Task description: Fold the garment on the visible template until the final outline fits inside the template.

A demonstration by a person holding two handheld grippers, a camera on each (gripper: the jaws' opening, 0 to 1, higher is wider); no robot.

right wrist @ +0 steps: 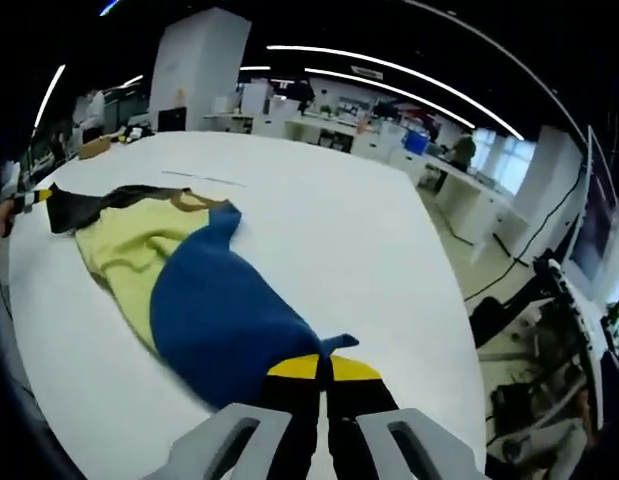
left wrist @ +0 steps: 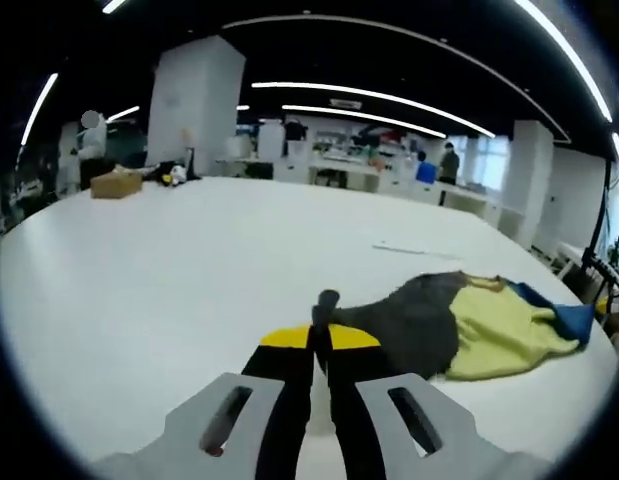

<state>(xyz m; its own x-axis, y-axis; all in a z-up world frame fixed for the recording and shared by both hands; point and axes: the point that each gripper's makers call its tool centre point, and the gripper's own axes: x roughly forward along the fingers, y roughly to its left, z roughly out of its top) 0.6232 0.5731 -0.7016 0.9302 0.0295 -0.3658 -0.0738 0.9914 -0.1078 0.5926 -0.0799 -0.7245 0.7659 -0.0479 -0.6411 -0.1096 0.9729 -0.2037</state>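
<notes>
A: Left gripper (left wrist: 326,318)? 
B: Clamped on the dark grey end of the grey, yellow and blue fabric garment (left wrist: 459,320), lower right of frame, on the white table (left wrist: 189,270).
A: Right gripper (right wrist: 324,362)? 
B: Clamped on the blue end, bottom centre.

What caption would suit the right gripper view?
Right hand-held gripper pinching the blue end of a garment stretched across a white table.

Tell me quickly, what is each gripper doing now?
Left gripper: shut on the garment's dark grey end.
Right gripper: shut on the garment's blue end.
</notes>
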